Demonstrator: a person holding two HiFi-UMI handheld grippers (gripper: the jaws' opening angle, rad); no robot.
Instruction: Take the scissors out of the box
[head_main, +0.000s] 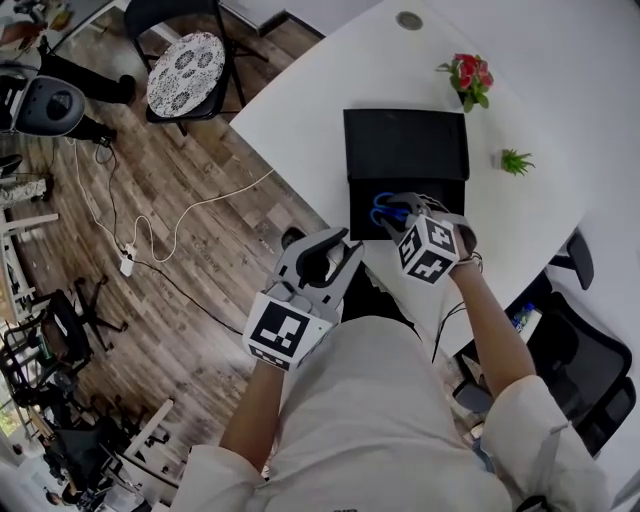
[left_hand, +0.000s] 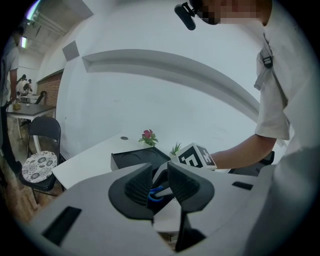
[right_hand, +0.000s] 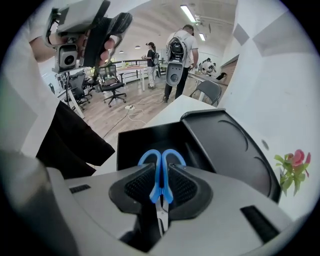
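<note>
A black box (head_main: 358, 200) stands open on the white table (head_main: 300, 100), with its lid (head_main: 405, 140) laid back behind it. My right gripper (head_main: 400, 212) reaches down into the box and is shut on the blue-handled scissors (head_main: 384, 207). In the right gripper view the pads press on both blue handles (right_hand: 161, 175), the loops point toward the box floor (right_hand: 140, 142), and the metal blades run back between the jaws. My left gripper (head_main: 335, 242) hangs off the table's near edge, open and holding nothing. Through its gap in the left gripper view I see the scissors (left_hand: 157, 191).
A red flower pot (head_main: 470, 78) and a small green plant (head_main: 515, 160) stand on the table right of the box. A chair with a patterned cushion (head_main: 185, 60) and cables (head_main: 150, 235) are on the wooden floor to the left. A black office chair (head_main: 590, 370) is at the right.
</note>
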